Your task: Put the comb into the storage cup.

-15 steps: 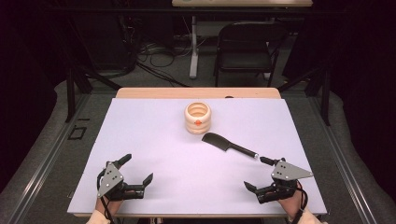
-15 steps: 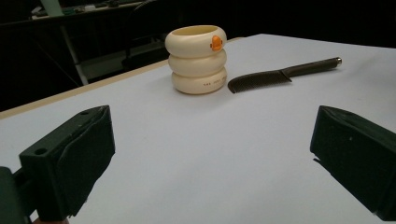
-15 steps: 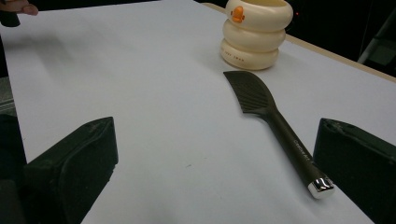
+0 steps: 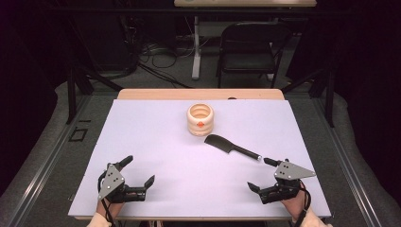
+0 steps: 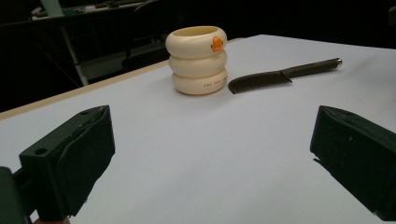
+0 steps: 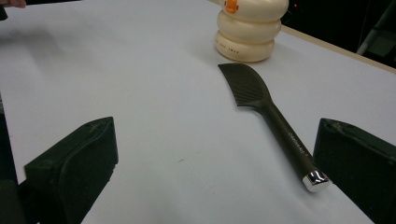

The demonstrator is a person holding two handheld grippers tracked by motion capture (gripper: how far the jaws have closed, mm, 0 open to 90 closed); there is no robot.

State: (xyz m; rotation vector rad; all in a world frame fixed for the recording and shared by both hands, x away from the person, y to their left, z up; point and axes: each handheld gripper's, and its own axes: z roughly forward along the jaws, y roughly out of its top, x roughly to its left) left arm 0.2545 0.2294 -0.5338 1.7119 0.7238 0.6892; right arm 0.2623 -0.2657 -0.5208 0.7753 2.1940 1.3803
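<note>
1. We hold the left gripper (image 4: 141, 171) low over the near left part of the table (image 4: 156, 142), its jaws spread wide with nothing between them.
2. We hold the right gripper (image 4: 259, 174) at the near right part of the table, jaws likewise spread and empty.
3. Ahead of the right gripper lies a black comb (image 4: 231, 147), flat on the table. Its silver-capped handle end points toward the gripper's farther jaw and stops just short of it, so the two are apart.
4. Beyond the comb's toothed end stands a cream ribbed cup (image 4: 200, 119) with an orange mark on its side, upright, near the comb but not touching it.
5. From the left gripper, cup and comb sit well ahead and to the right.
</note>
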